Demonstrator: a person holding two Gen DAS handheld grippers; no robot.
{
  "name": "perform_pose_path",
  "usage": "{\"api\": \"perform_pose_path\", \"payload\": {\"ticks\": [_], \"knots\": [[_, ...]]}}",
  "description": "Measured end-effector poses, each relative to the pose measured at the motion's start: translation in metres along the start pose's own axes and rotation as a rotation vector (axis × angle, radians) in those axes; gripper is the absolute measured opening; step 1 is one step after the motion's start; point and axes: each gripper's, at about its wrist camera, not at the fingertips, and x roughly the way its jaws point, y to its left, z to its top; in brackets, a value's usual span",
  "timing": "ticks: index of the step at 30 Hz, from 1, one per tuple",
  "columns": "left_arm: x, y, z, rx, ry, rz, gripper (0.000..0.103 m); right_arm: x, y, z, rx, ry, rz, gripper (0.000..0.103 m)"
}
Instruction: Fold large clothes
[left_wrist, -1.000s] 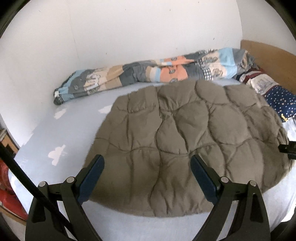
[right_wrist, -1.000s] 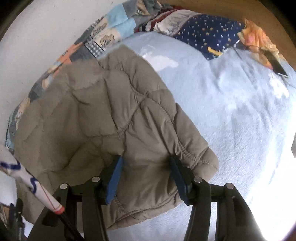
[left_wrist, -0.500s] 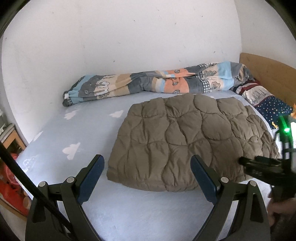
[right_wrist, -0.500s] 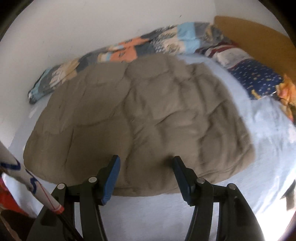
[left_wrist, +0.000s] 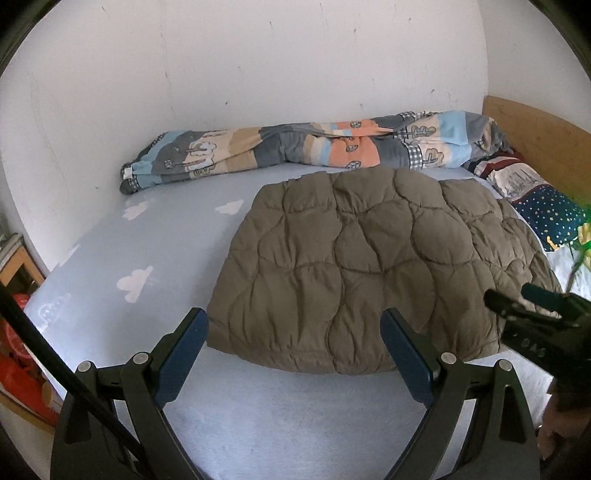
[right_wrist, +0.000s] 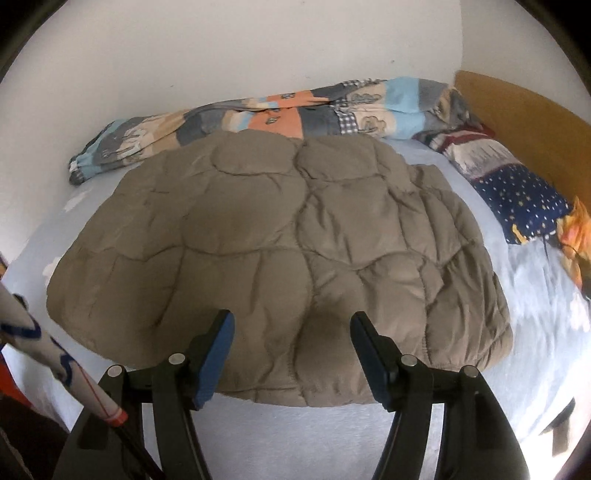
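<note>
The quilted jacket (left_wrist: 373, 273) lies flat on the light blue sheet (left_wrist: 155, 258), folded into a compact, roughly rectangular block with its near hem toward the cameras. In the left wrist view it fills the centre and the 3 o'clock side; in the right wrist view (right_wrist: 280, 251) it spreads across most of the frame.

Change over the last second: one second ago both grippers were close over the jacket, the right one pressing at its folded edge. Both have since withdrawn toward 6 o'clock, and the whole block is now visible. The outline has held its shape without support. Judgement: the fold is finished or nearly so, and this is a check of the result rather than a new grasp.

The left gripper (left_wrist: 295, 350) is spread wide and holds nothing; its fingertips frame the jacket's near-left corner and hem without touching. The right gripper (right_wrist: 291, 343) is moderately parted and likewise empty, hovering over the near hem. It also appears in the left wrist view at 3 o'clock (left_wrist: 524, 302), beside the jacket's right edge.

Outward: a patchwork duvet (left_wrist: 303, 155) is bunched along the wall at 12 o'clock, just beyond the jacket's far edge. A star-print pillow (left_wrist: 546, 214) lies at 2 o'clock against the wooden headboard (left_wrist: 535, 125).
</note>
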Motion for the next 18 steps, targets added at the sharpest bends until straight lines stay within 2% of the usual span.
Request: {"api": "perform_pose_path", "payload": {"ticks": [6, 9, 11, 14, 18], "knots": [[0.002, 0.000, 0.000, -0.007, 0.019, -0.008, 0.094, -0.024, 0.002, 0.005, 0.033, -0.049, 0.036, 0.070], [-0.011, -0.002, 0.003, -0.008, -0.004, -0.011, 0.094, -0.048, 0.004, 0.001, 0.062, -0.050, 0.033, 0.070], [-0.028, -0.002, 0.006, -0.017, -0.029, -0.028, 0.094, -0.074, 0.003, -0.004, 0.100, -0.062, 0.038, 0.072], [-0.057, -0.002, 0.010, -0.021, -0.067, -0.056, 0.094, -0.116, 0.006, -0.010, 0.082, -0.122, 0.020, 0.084], [-0.110, 0.002, 0.017, -0.011, -0.146, -0.056, 0.094, -0.167, 0.005, -0.012, 0.070, -0.183, 0.026, 0.084]]}}
